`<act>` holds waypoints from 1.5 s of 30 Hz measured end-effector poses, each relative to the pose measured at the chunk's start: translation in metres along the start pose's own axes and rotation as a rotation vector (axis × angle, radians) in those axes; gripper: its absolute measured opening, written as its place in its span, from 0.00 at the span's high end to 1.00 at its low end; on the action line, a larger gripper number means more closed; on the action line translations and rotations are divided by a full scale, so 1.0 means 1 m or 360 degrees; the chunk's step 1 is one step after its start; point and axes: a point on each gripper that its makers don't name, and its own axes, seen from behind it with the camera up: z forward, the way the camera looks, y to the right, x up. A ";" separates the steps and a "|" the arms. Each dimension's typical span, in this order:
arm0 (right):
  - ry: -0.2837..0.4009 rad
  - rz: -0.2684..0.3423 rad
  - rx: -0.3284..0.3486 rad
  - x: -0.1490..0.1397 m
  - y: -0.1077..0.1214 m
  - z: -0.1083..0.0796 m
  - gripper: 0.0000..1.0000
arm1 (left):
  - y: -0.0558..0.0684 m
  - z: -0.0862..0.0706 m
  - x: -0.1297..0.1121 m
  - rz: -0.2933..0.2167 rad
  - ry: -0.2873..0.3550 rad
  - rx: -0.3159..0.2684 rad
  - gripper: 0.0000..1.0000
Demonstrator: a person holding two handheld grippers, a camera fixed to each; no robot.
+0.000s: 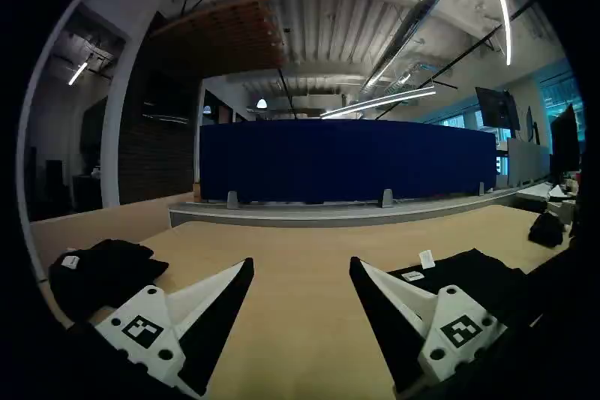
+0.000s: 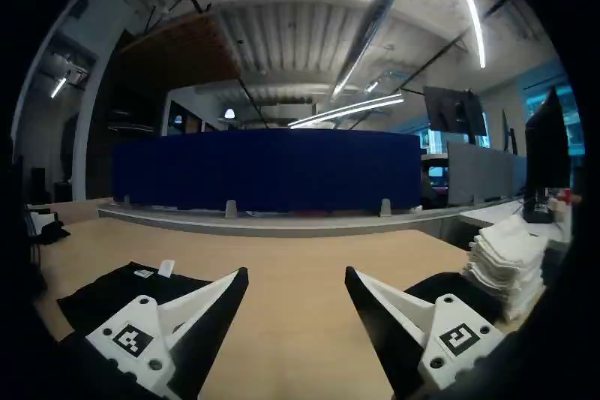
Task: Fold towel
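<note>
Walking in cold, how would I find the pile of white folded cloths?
Start at the dark blue partition screen behind the pale wooden table. Follow the table to its right end in the right gripper view: the stack of white folded towels sits there. Unlike the flat black towel on the left, it is white and layered.

2 low views face table (image 1: 315, 250), blue partition (image 1: 345, 160) ahead.

A black towel (image 2: 105, 291) is picked out against the pale tan tabletop (image 2: 300, 280); a white folded stack (image 2: 510, 261) is seen, a deep blue partition (image 2: 262, 167) too.
</note>
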 end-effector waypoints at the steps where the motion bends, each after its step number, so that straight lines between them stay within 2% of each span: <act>1: 0.0000 0.0000 0.0000 0.000 0.000 0.000 0.00 | 0.000 0.000 0.000 0.0000 0.0000 0.0000 0.06; 20: -0.0014 -0.0002 0.0016 0.000 -0.003 0.002 0.00 | 0.003 0.000 0.003 -0.0001 0.0003 -0.0016 0.05; 23: -0.0034 -0.0003 0.0016 0.004 -0.004 0.004 0.00 | 0.003 -0.001 0.011 0.0002 0.0011 -0.0022 0.05; 27: -0.0023 -0.0025 0.0037 0.027 -0.009 0.003 0.00 | 0.003 -0.002 0.038 -0.0011 0.0039 -0.0025 0.05; 34: -0.0030 -0.0058 0.0054 0.082 -0.017 -0.006 0.00 | 0.001 -0.010 0.087 0.0014 -0.0007 -0.0030 0.05; 45: -0.0022 -0.0043 0.0074 0.190 -0.027 -0.022 0.00 | 0.001 -0.025 0.173 -0.0010 -0.0067 -0.0039 0.05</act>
